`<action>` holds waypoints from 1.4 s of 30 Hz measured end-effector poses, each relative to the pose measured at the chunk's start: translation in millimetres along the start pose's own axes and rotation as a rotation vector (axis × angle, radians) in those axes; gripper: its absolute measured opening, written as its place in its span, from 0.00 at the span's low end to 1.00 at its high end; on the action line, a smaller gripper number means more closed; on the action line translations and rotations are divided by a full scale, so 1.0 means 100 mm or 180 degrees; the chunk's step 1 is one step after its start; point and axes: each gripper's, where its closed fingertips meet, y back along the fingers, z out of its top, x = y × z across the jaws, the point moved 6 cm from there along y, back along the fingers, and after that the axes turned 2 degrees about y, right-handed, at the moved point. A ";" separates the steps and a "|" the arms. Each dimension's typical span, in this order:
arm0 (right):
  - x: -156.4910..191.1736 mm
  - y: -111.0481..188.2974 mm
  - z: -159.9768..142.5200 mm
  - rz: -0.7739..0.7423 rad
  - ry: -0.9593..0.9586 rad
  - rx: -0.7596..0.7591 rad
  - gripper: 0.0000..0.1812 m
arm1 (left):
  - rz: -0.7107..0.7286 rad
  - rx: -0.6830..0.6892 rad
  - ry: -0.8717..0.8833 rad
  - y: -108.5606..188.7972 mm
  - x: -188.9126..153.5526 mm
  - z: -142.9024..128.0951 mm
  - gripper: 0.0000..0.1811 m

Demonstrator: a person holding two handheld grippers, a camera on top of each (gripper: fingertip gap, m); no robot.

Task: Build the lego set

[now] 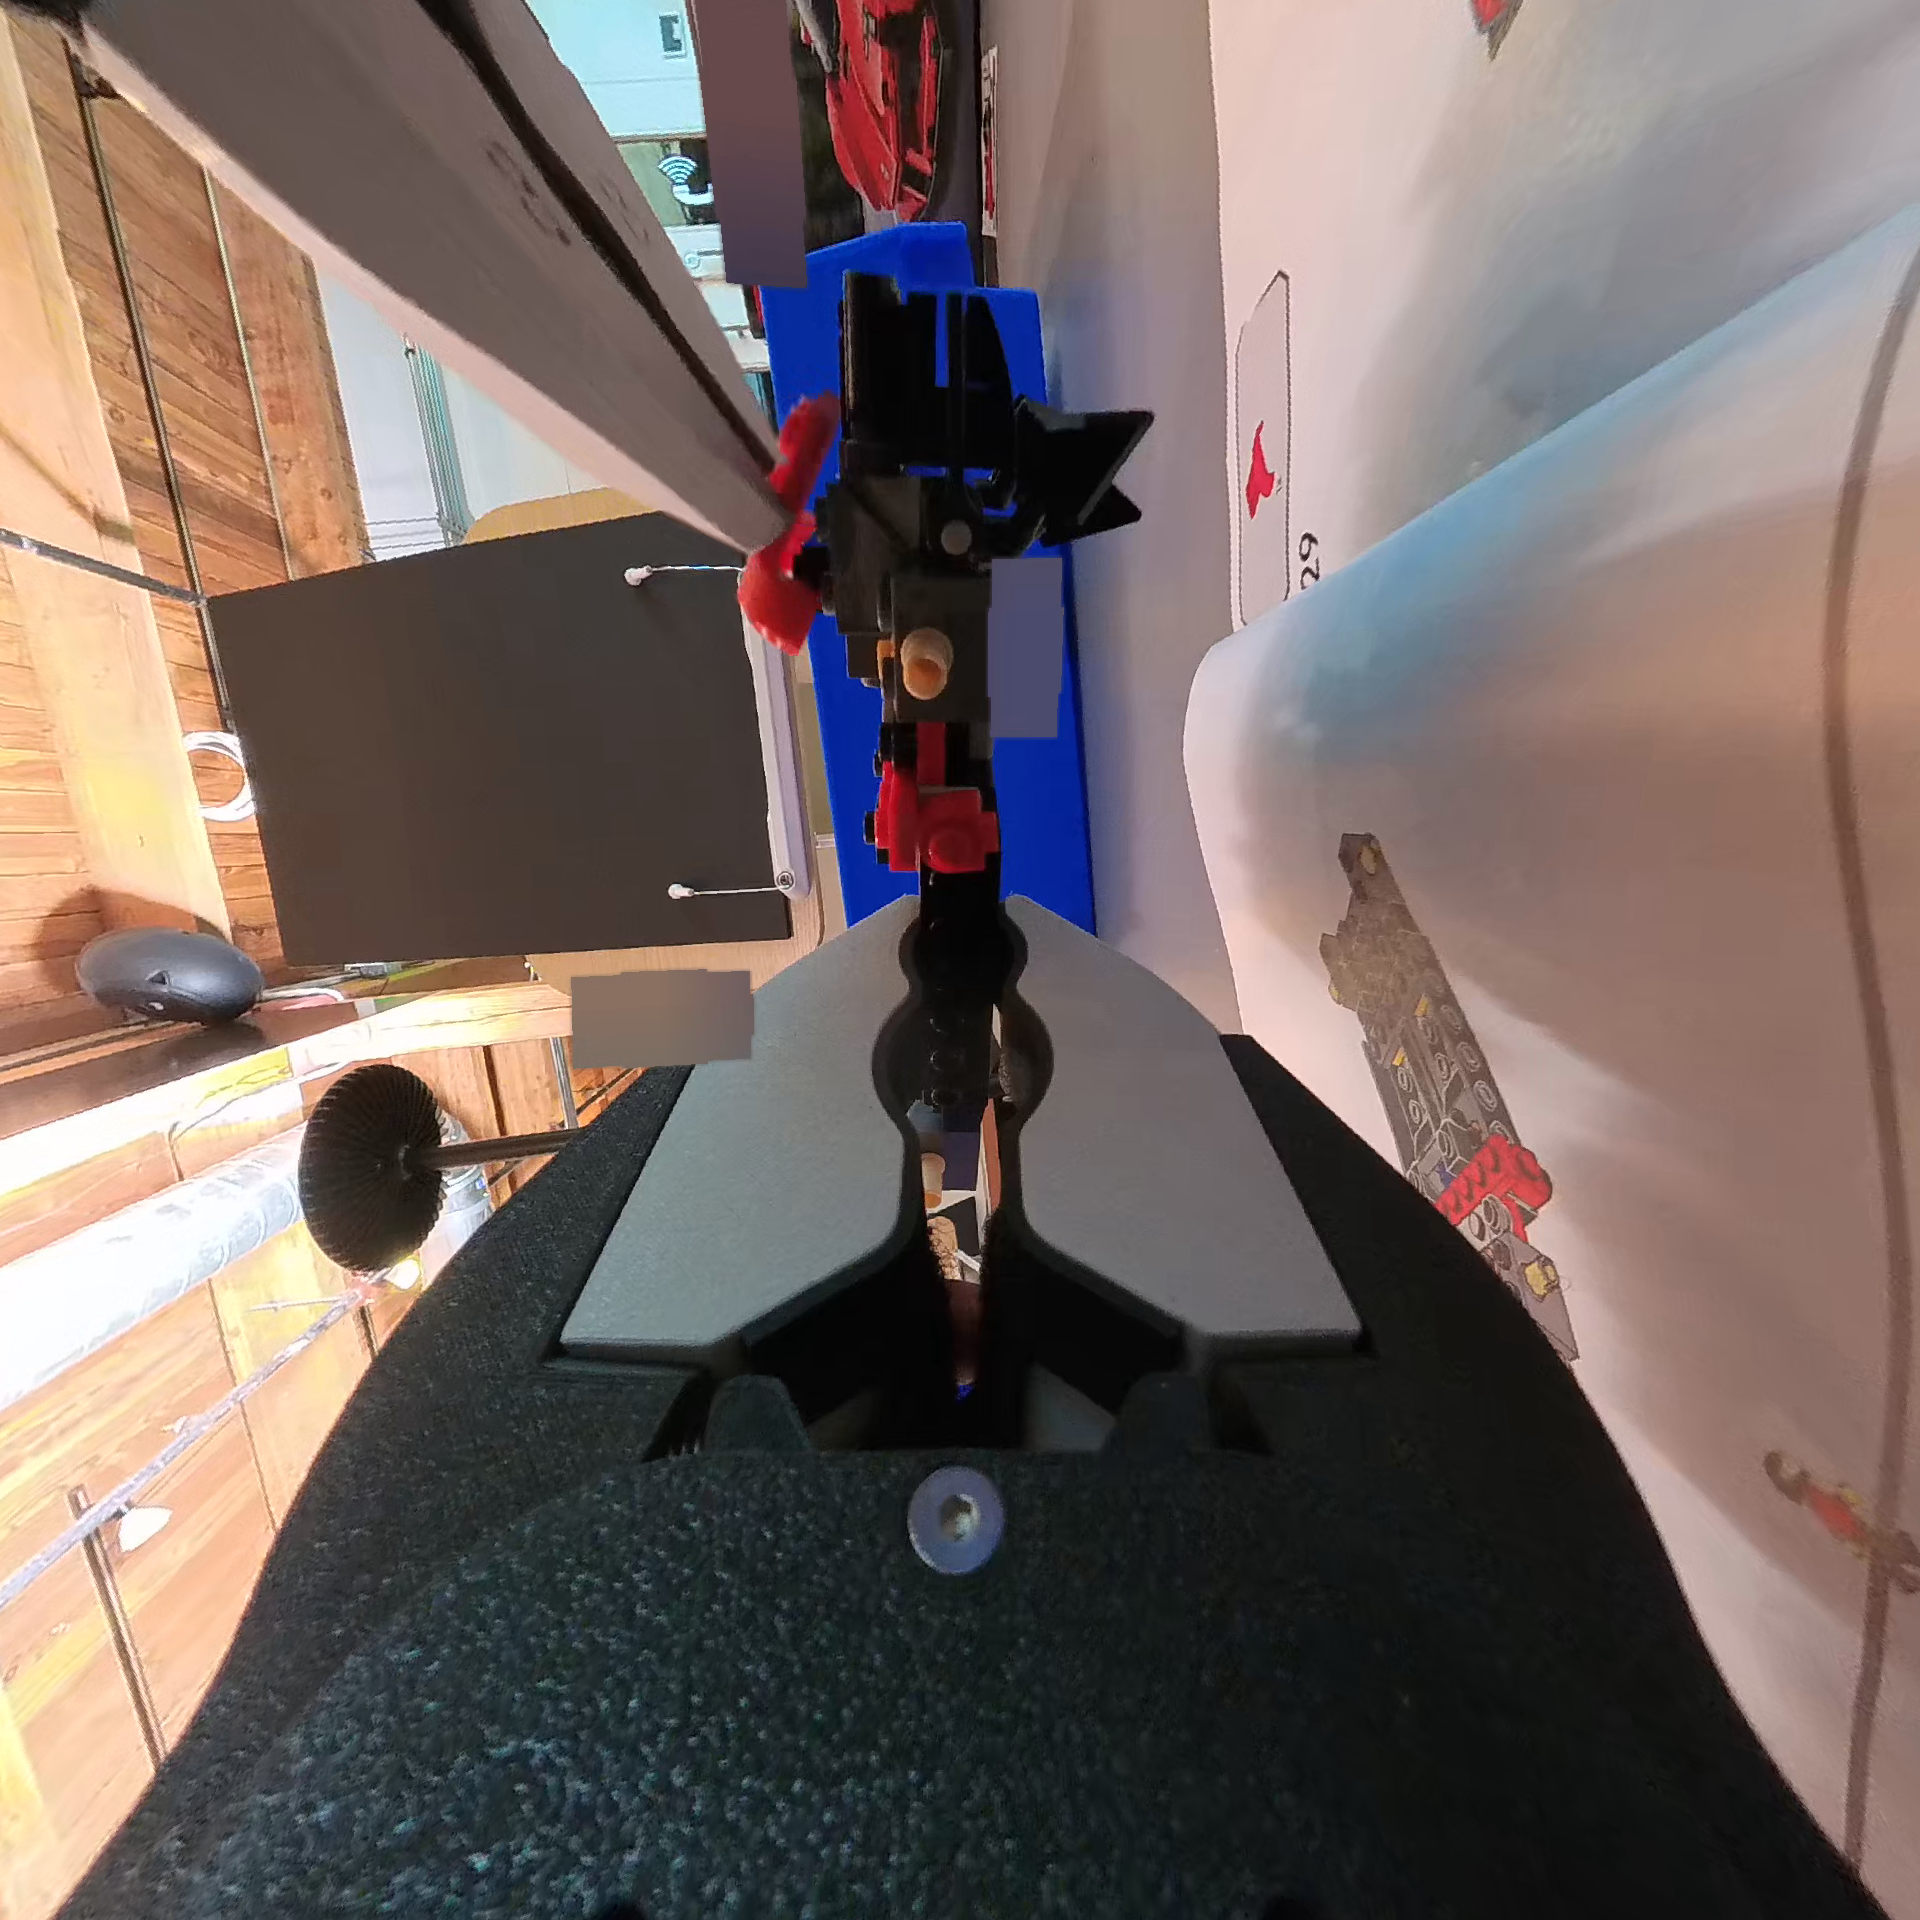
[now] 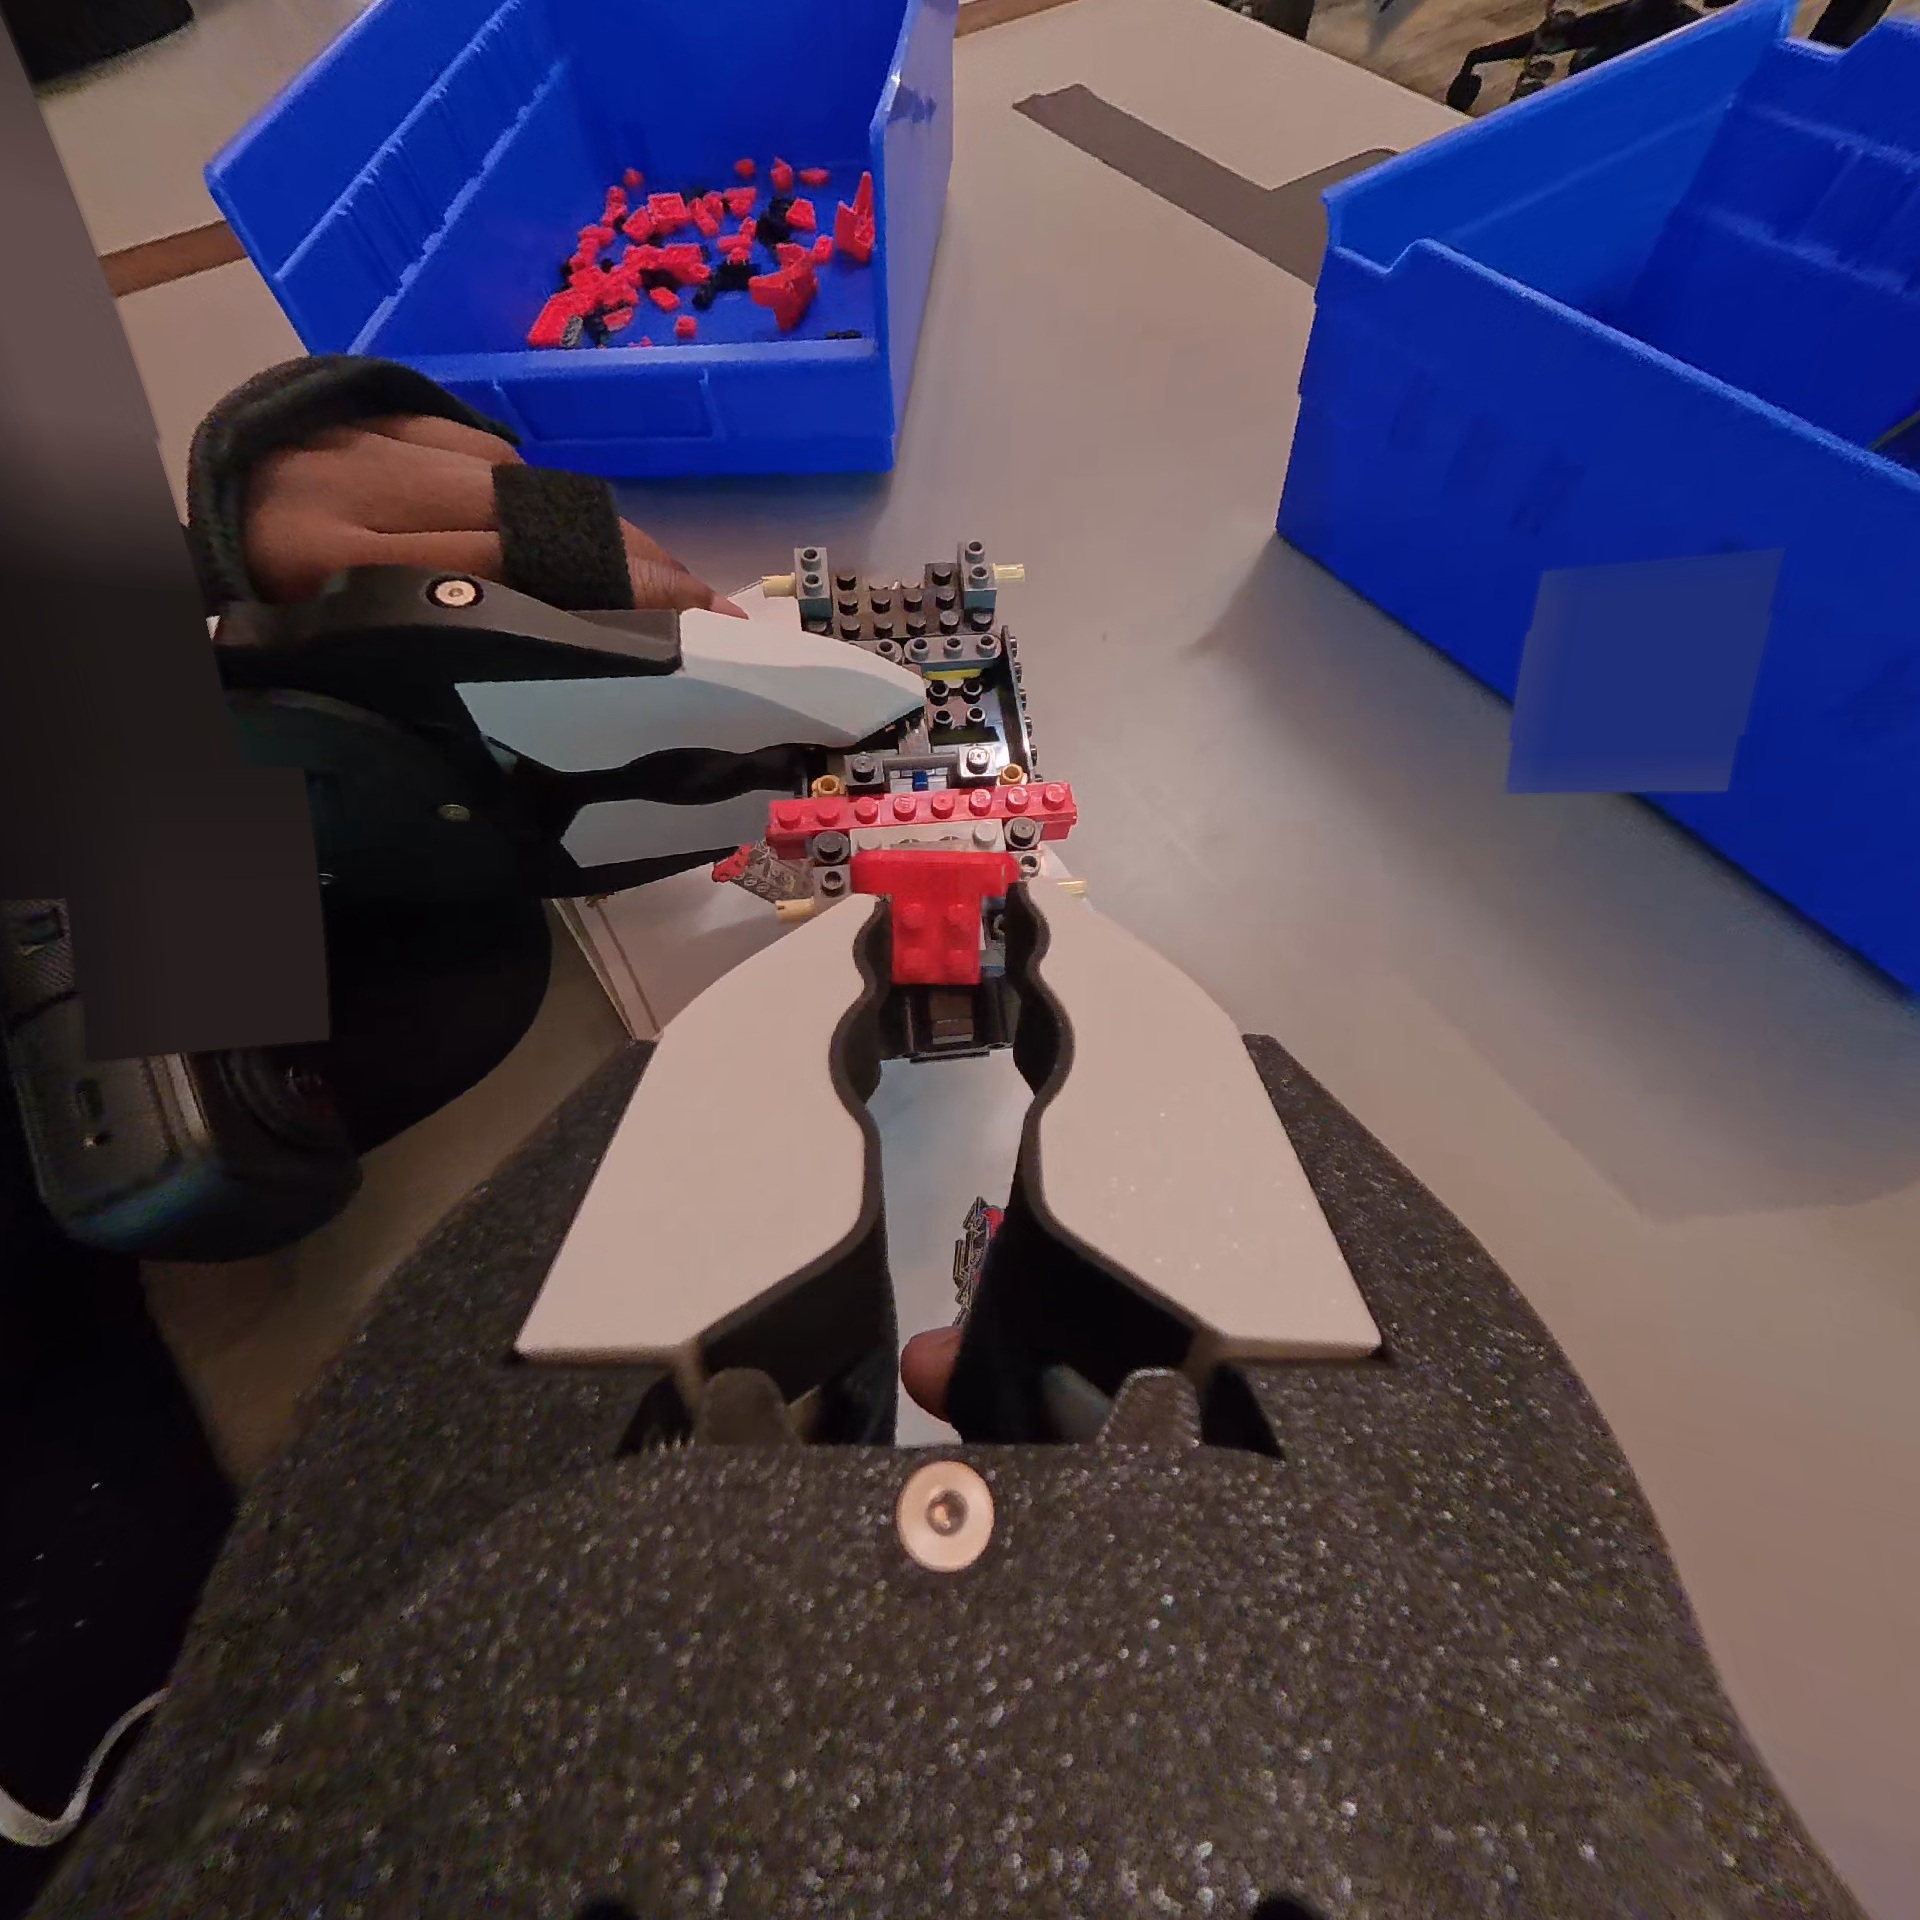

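Observation:
The partly built lego model (image 2: 914,665) is black and grey with a red plate across its near end. It lies on the grey table. My left gripper (image 2: 831,779) comes in from the left and is shut on the model's side. In the left wrist view the left gripper (image 1: 961,914) clamps the model's black edge (image 1: 935,582). My right gripper (image 2: 940,920) is shut on a red T-shaped piece (image 2: 930,914) that rests on the model's near end. A finger of the right gripper (image 1: 468,229) shows in the left wrist view, its tip at the red piece (image 1: 790,520).
A blue bin (image 2: 727,416) with several loose red and black pieces stands behind the model. Two more blue bins (image 2: 1558,468) stand at the right. The open instruction booklet (image 1: 1558,831) lies beside the model. A person's hand (image 2: 395,509) holds the left gripper. The gap from one gripper's tips to the other's is roughly 7 cm.

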 end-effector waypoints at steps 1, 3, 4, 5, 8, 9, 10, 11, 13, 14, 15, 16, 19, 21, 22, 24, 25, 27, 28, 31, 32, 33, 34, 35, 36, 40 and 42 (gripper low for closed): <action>0.00 0.00 -0.01 0.0001 0.0006 0.0017 0.11 | -0.0001 0.0001 0.0001 0.00 0.00 0.00 0.04; 0.00 -0.01 -0.01 -0.0001 0.0012 0.0029 0.11 | 0.0000 0.0004 0.0005 0.00 0.00 0.00 0.04; 0.00 -0.01 -0.01 0.0002 0.0010 0.0020 0.11 | 0.0000 0.0003 0.0007 0.00 0.00 0.00 0.04; 0.01 0.00 -0.01 0.0014 0.0010 0.0001 0.11 | 0.0001 0.0001 0.0010 0.00 0.00 0.00 0.04; 0.00 0.00 0.00 0.0031 0.0008 -0.0006 0.12 | -0.0004 -0.0005 0.0028 0.00 0.00 0.00 0.04; 0.01 0.00 0.00 0.0039 0.0015 -0.0009 0.12 | -0.0010 -0.0006 0.0045 0.00 0.00 0.00 0.04; 0.01 0.01 0.00 0.0063 0.0021 -0.0028 0.12 | -0.0017 -0.0010 0.0071 0.00 0.00 -0.01 0.04; 0.02 0.02 0.02 0.0109 0.0021 -0.0074 0.13 | -0.0024 -0.0015 0.0107 0.00 0.00 -0.01 0.04; 0.03 0.07 0.06 0.0225 0.0037 -0.0233 0.17 | -0.0025 -0.0030 0.0179 0.00 0.02 -0.02 0.04; 0.04 0.11 0.08 0.0300 0.0077 -0.0339 0.18 | -0.0024 -0.0039 0.0216 0.00 0.02 -0.03 0.04; 0.04 0.15 0.09 0.0356 0.0125 -0.0440 0.19 | -0.0022 -0.0045 0.0246 0.00 0.03 -0.03 0.04; 0.04 0.18 0.09 0.0388 0.0173 -0.0523 0.20 | -0.0011 -0.0048 0.0264 0.00 0.03 -0.04 0.04; -0.02 0.30 0.05 0.0420 0.0239 -0.0687 0.22 | 0.0032 -0.0057 0.0273 0.01 0.06 -0.05 0.04; -0.06 0.38 0.02 0.0448 0.0274 -0.0783 0.23 | 0.0056 -0.0053 0.0274 0.01 0.07 -0.06 0.04; -0.09 0.43 -0.01 0.0442 0.0313 -0.0828 0.22 | 0.0062 -0.0045 0.0274 0.01 0.07 -0.06 0.04; -0.14 0.51 -0.07 0.0380 0.0433 -0.0876 0.21 | 0.0073 -0.0030 0.0265 0.01 0.07 -0.07 0.04; -0.18 0.54 -0.11 0.0328 0.0478 -0.0872 0.20 | 0.0079 -0.0026 0.0261 0.01 0.08 -0.07 0.04; -0.26 0.59 -0.21 0.0217 0.0493 -0.0834 0.19 | 0.0080 -0.0028 0.0258 0.01 0.08 -0.07 0.04; -0.29 0.61 -0.26 0.0176 0.0455 -0.0821 0.19 | 0.0076 -0.0029 0.0253 0.01 0.07 -0.06 0.04; -0.34 0.65 -0.35 0.0176 0.0333 -0.0864 0.19 | 0.0067 -0.0033 0.0239 0.01 0.06 -0.06 0.04; -0.34 0.65 -0.36 0.0194 0.0315 -0.0891 0.19 | 0.0064 -0.0036 0.0242 0.01 0.06 -0.06 0.04; -0.33 0.66 -0.37 0.0222 0.0313 -0.0908 0.19 | 0.0061 -0.0039 0.0244 0.01 0.06 -0.05 0.04; -0.32 0.65 -0.38 0.0239 0.0319 -0.0909 0.19 | 0.0057 -0.0041 0.0244 0.01 0.06 -0.05 0.04; -0.32 0.64 -0.39 0.0248 0.0332 -0.0898 0.19 | 0.0056 -0.0043 0.0243 0.01 0.06 -0.05 0.04; -0.31 0.63 -0.40 0.0249 0.0347 -0.0880 0.19 | 0.0059 -0.0045 0.0243 0.01 0.06 -0.05 0.04; -0.31 0.59 -0.42 0.0284 0.0346 -0.0887 0.19 | 0.0056 -0.0057 0.0255 0.01 0.06 -0.05 0.04; -0.30 0.58 -0.42 0.0323 0.0330 -0.0920 0.19 | 0.0054 -0.0055 0.0257 0.01 0.06 -0.05 0.04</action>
